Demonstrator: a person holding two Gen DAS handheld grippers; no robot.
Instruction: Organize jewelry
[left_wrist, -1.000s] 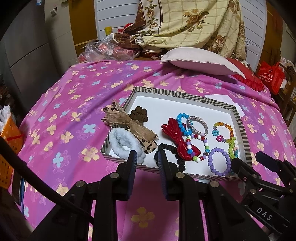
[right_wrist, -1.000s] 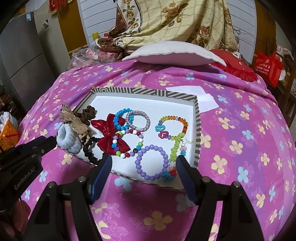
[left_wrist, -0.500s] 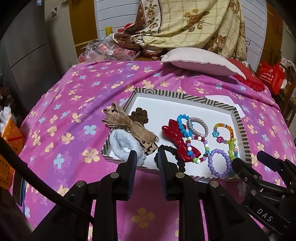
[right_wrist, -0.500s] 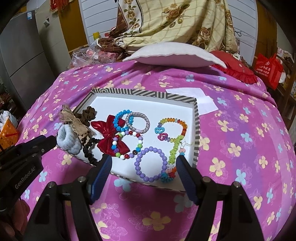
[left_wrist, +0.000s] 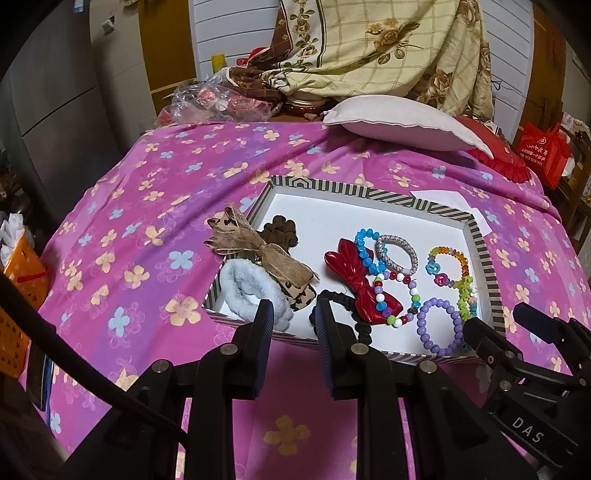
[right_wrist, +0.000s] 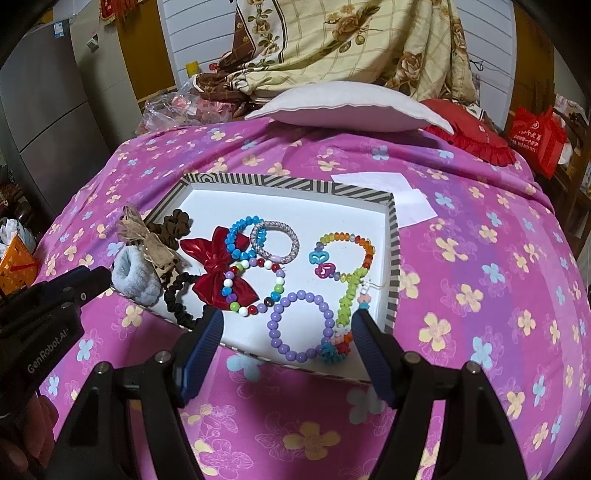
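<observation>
Setting: a bed under a pink flowered sheet (left_wrist: 155, 206), pillow and folded blankets at the far end.

Left wrist view.
- Striped tray (left_wrist: 373, 192), white inside, lay mid-bed just beyond my left gripper (left_wrist: 293, 317).
- My left jaws stood partly apart and held nothing.
- At the tray's left side: grey fluffy scrunchie (left_wrist: 243, 291) by the near wall, tan ribbon bow (left_wrist: 258, 251) draped over the rim, brown scrunchie (left_wrist: 280, 230) behind it.
- Middle: red bow (left_wrist: 360, 291), with a black hair tie (left_wrist: 336, 299) on its near side.

Right wrist view.
- My right gripper (right_wrist: 288, 330) hung over the tray's near edge, jaws wide and empty.
- Purple bead bracelet (right_wrist: 301, 326) lay nearest, between the tips; multicoloured bead bracelet (right_wrist: 255, 288) overlapped the red bow; blue bead bracelet (right_wrist: 240, 236) and silver bracelet (right_wrist: 275, 240) touched farther in.

Risks, as I judged them: overlapping strands could lift together; a fingertip catching the near wall could tip or shove the light tray on the soft sheet.

Room: the tray's far half was bare, and open sheet lay to the right.
</observation>
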